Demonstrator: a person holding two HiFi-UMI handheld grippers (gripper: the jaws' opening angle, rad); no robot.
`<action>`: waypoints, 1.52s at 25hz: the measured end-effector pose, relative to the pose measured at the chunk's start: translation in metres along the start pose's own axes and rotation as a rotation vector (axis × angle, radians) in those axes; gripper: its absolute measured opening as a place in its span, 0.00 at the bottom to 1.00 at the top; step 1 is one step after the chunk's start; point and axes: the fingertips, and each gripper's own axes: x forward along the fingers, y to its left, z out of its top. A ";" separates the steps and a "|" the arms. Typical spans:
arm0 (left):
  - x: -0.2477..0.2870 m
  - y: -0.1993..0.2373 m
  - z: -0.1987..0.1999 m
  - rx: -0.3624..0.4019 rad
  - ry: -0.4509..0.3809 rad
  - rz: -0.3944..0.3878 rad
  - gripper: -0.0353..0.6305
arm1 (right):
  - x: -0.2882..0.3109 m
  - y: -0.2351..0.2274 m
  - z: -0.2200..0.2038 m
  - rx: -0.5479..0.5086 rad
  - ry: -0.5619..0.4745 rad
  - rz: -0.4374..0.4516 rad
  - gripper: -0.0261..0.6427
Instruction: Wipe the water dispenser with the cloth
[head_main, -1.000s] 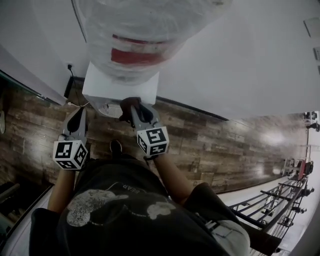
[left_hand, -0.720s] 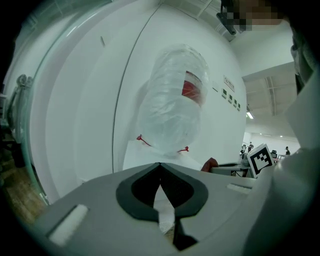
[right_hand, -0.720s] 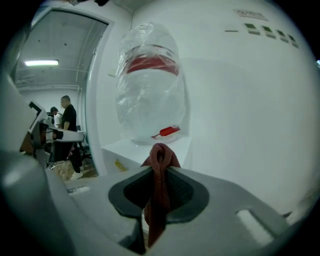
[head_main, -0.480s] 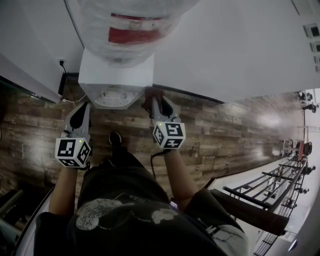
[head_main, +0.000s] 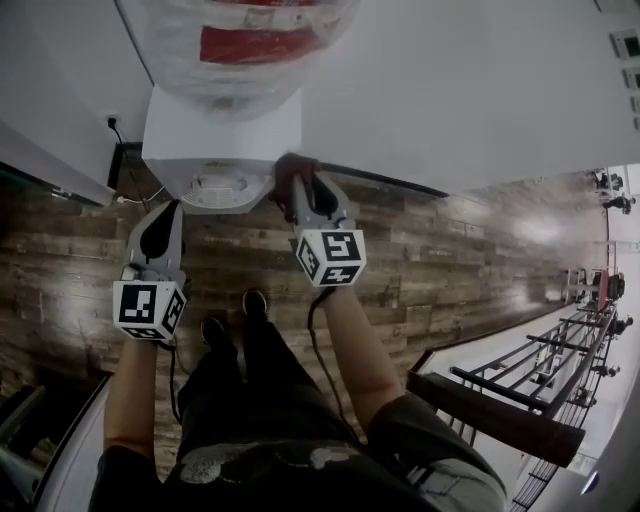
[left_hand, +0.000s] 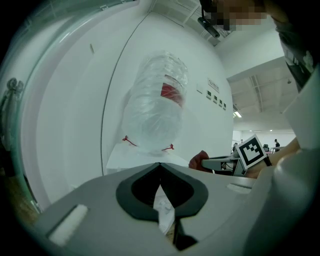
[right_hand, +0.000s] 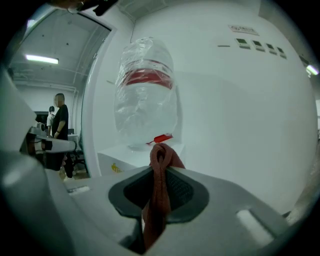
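Cloth (right_hand: 158, 200), rust-red, nubby, bunched ropelike, pinched in right gripper (right_hand: 160, 167) jaws at boxy white water dispenser (head_main: 222, 135) front corner; left gripper (left_hand: 160, 165) jaws pressed together; crinkly clear bottle (head_main: 250, 50) on top.

Wall (head_main: 450, 90) blocks behind dispenser (head_main: 220, 135); floor (head_main: 450, 270) R side open.

The water dispenser (head_main: 222, 138) is a white box body standing upright at the upper left of the head view, against a white wall. It carries an inverted clear bottle (head_main: 250, 45) with a red label. The cloth (right_hand: 157, 200) is reddish-brown, bunched into a folded loop and pinched between the jaws of the right tool (head_main: 300, 190). It sits just beside the dispenser's front right corner; whether it touches cannot be told.
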 end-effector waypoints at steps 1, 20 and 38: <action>0.001 0.000 -0.005 0.000 -0.001 0.009 0.08 | 0.005 0.003 -0.007 0.010 -0.002 0.019 0.10; 0.044 0.072 -0.275 -0.002 0.022 0.060 0.08 | 0.099 -0.008 -0.268 -0.029 0.029 0.085 0.11; 0.083 0.137 -0.492 0.099 -0.040 -0.004 0.08 | 0.171 -0.014 -0.493 -0.053 -0.049 0.079 0.12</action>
